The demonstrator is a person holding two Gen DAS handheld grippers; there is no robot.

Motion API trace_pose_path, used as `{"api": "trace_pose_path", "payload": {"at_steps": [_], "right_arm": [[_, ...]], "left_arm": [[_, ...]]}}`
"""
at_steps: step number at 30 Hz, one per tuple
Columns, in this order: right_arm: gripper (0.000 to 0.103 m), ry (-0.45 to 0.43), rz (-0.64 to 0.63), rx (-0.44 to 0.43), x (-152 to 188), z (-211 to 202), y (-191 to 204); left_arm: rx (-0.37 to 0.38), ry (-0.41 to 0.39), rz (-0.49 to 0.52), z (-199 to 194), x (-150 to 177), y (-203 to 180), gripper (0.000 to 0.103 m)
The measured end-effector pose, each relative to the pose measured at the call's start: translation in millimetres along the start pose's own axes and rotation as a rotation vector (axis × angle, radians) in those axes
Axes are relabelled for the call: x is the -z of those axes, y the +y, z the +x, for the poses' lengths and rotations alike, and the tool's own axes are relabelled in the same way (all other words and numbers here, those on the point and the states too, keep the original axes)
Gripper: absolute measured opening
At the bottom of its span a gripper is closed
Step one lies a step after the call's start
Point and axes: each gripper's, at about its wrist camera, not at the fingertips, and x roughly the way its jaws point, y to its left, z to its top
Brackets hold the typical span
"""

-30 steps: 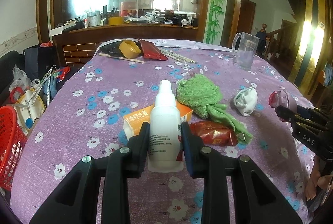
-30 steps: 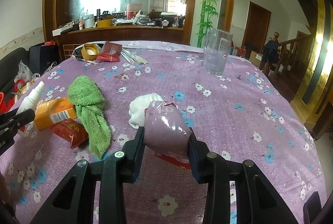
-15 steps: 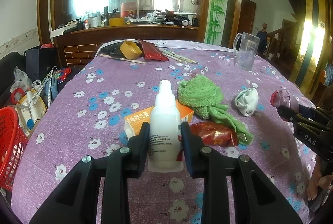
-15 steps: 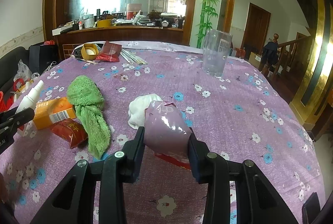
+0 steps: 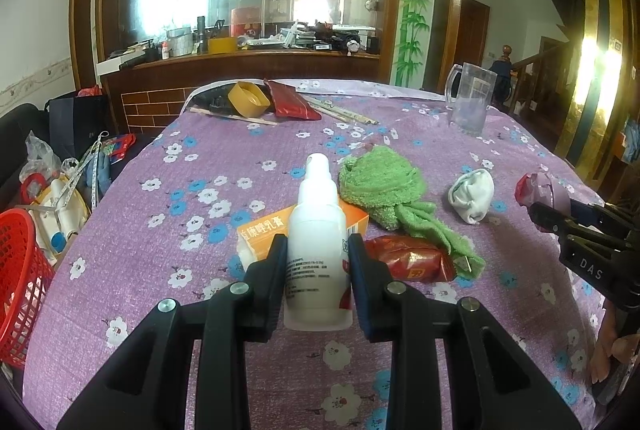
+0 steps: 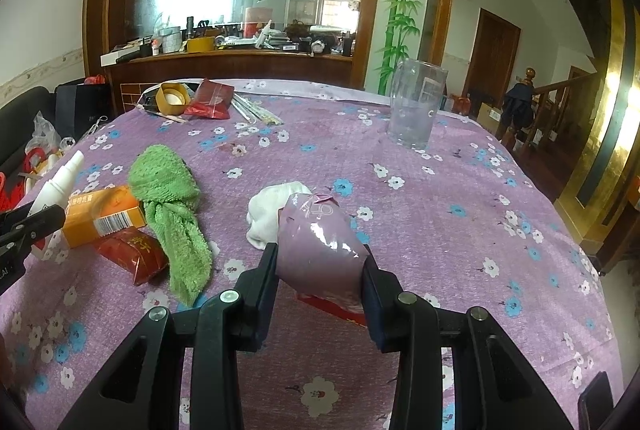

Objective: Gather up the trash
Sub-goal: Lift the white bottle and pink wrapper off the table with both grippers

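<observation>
While both hands hold over the tabletop (image 5: 132, 254) with its purple flowered cloth, each gripper has a piece of trash clamped in it. The left gripper (image 5: 318, 270) has its fingers (image 5: 268, 278) pressed against the two sides of a white spray bottle (image 5: 318, 242), which stands upright between them with its nozzle up. The right gripper (image 6: 320, 278) has its fingers (image 6: 262, 290) closed on a crumpled shiny pink wrapper (image 6: 320, 246), lifted just in front of a balled white sock (image 6: 266, 210). Behind the bottle lies an orange medicine box (image 5: 268, 230), with a red snack packet (image 5: 408, 262) just beside it and a green towel (image 5: 384, 190) draped past both, its tail touching the packet. A clear plastic pitcher (image 6: 416, 106) stands well apart toward the far edge. At the far end lie a yellow tape roll (image 5: 248, 98), a red pouch (image 5: 292, 102) and some chopsticks (image 5: 344, 114). A red plastic basket (image 5: 18, 286) sits off the left edge of the tabletop.
</observation>
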Motion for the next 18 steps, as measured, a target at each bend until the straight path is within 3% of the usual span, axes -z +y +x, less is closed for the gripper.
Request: {"api": "trace_pose_path", "payload": {"at_steps": [12, 18], "right_arm": [[0.041, 0.028, 0.017, 0.015, -1, 0, 0], [0.041, 0.030, 0.004, 0.003, 5, -33, 10]], "left_arm": [[0.010, -0.005, 0.003, -3, -1, -1, 0.029], [0.011, -0.019, 0.003, -26, -1, 0, 0.029]]}}
